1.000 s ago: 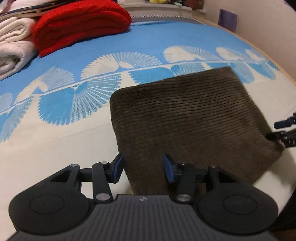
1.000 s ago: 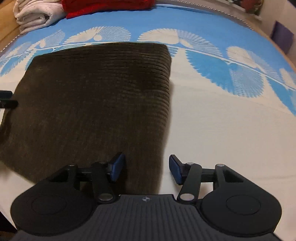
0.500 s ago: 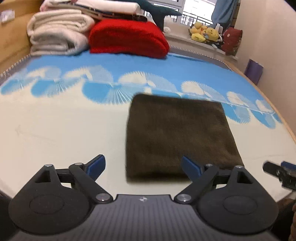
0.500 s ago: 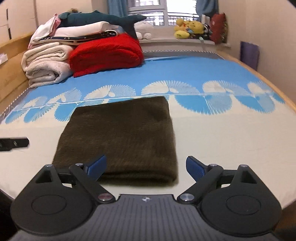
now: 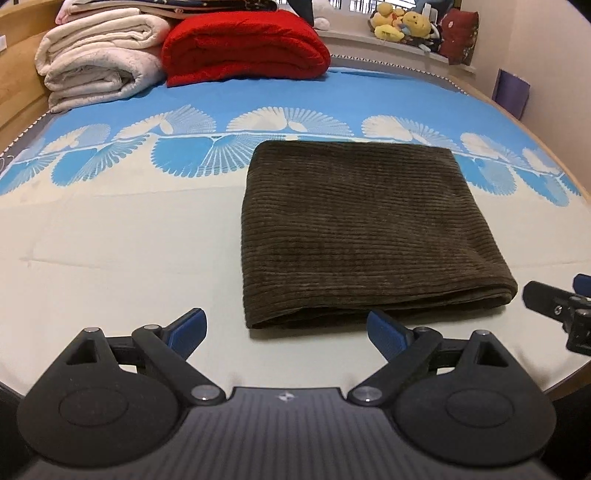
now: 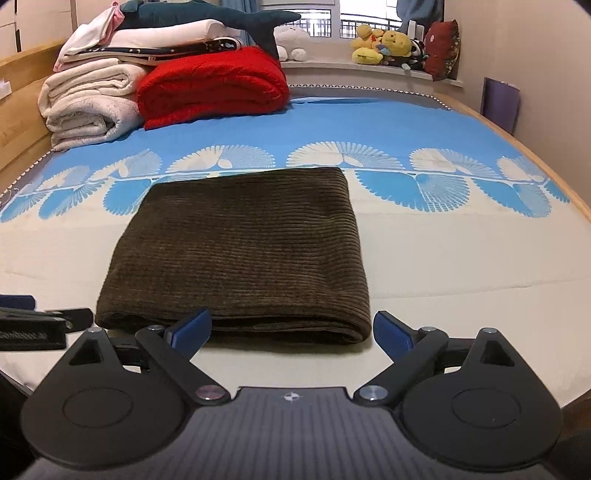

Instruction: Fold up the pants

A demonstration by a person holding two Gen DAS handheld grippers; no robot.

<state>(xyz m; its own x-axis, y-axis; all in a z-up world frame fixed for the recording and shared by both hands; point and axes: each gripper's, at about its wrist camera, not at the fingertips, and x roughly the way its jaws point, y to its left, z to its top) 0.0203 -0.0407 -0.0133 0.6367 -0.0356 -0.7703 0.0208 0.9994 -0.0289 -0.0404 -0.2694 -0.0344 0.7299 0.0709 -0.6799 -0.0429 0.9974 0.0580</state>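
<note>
The right wrist view reaches further up the room than the left: it takes in a dark teal shark-shaped plush (image 6: 207, 16) lying on top of the stacked bedding and a barred window (image 6: 332, 22) behind, both cropped out of the left wrist view. The left view in turn shows more bare cream sheet to the left of the pants (image 5: 365, 232).

The pants, folded into a thick, roughly square pad of dark brown ribbed corduroy, lie flat on the bed (image 5: 110, 240), partly over the sheet's blue fan-print border and partly over its cream area. Their layered fold edge faces the cameras.

The left claw (image 5: 286, 328) has just spread wide and holds nothing; its blue pads sit above the sheet just short of the pants' near edge. The right claw (image 6: 291, 330) has likewise just opened fully, empty, its pads flanking the near right corner of the fold without touching it. Each claw shows only as a cut-off black piece at the edge of the other's view.

Behind, a fuzzy red blanket (image 6: 214, 85) and rolled cream blankets (image 6: 88, 107) are stacked; the plush toys (image 6: 384, 46) on the sill are too small to make out.
</note>
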